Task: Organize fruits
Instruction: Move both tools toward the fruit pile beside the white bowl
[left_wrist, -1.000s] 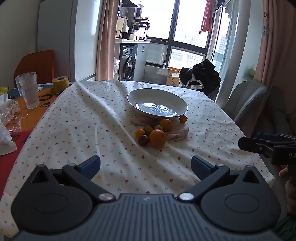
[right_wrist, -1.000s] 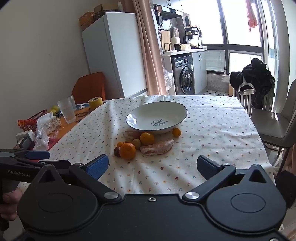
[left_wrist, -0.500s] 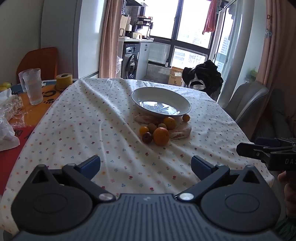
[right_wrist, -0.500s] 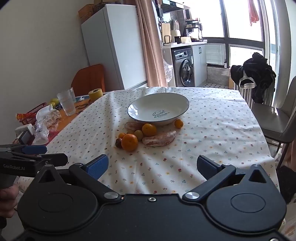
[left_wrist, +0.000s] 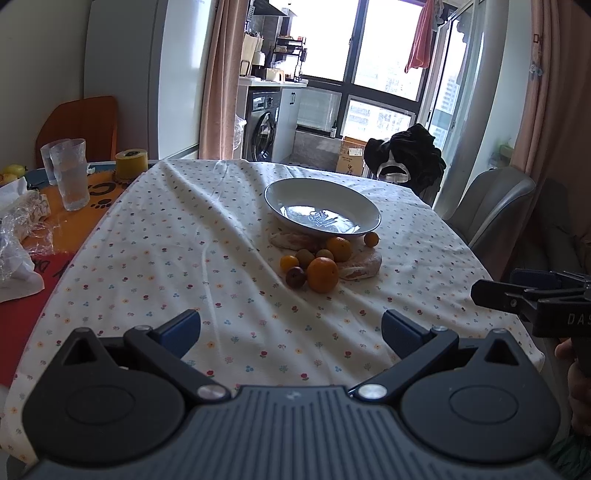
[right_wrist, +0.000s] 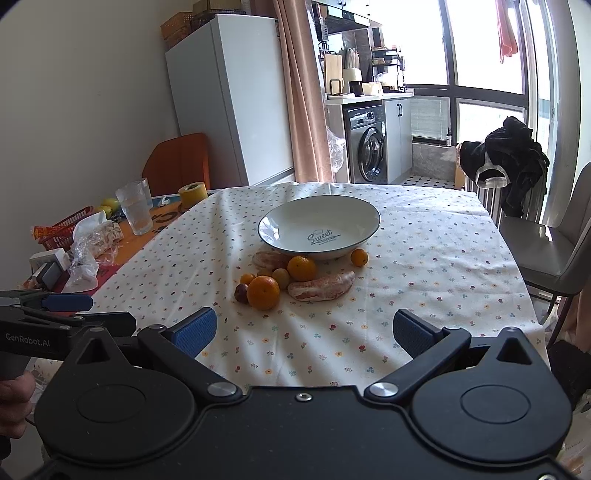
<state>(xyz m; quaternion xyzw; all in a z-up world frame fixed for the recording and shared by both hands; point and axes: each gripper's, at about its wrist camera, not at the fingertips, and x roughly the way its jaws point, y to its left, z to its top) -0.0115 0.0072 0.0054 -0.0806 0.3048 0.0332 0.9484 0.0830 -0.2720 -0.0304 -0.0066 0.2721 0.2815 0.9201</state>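
Left tongs (left_wrist: 291, 330): spread wide, holding nothing, hovering over the near edge of the surface (left_wrist: 177, 236), pointed at the fruit.
Right tongs (right_wrist: 304, 330): also spread and empty, level with the left pair, aimed along the cloth toward the same pile.
Hands: each tool is held back from the fruit, well apart from it; only a bit of a hand shows at the frame edges.
Fruit pile (right_wrist: 275, 278): lies on the cloth just in front of the bowl (right_wrist: 319, 230), which holds no fruit.
Large orange (right_wrist: 263, 292): nearest piece; round, firm, likely to roll, so best pinched across its middle.
Dark plum (right_wrist: 241, 292): touching the orange's left side; small, smooth, probably slippery and soft, so a light squeeze.
Long pinkish pieces (right_wrist: 321, 285): heavier-looking; take at mid-length.
Small oranges (right_wrist: 359, 257): light, easy to nudge away.
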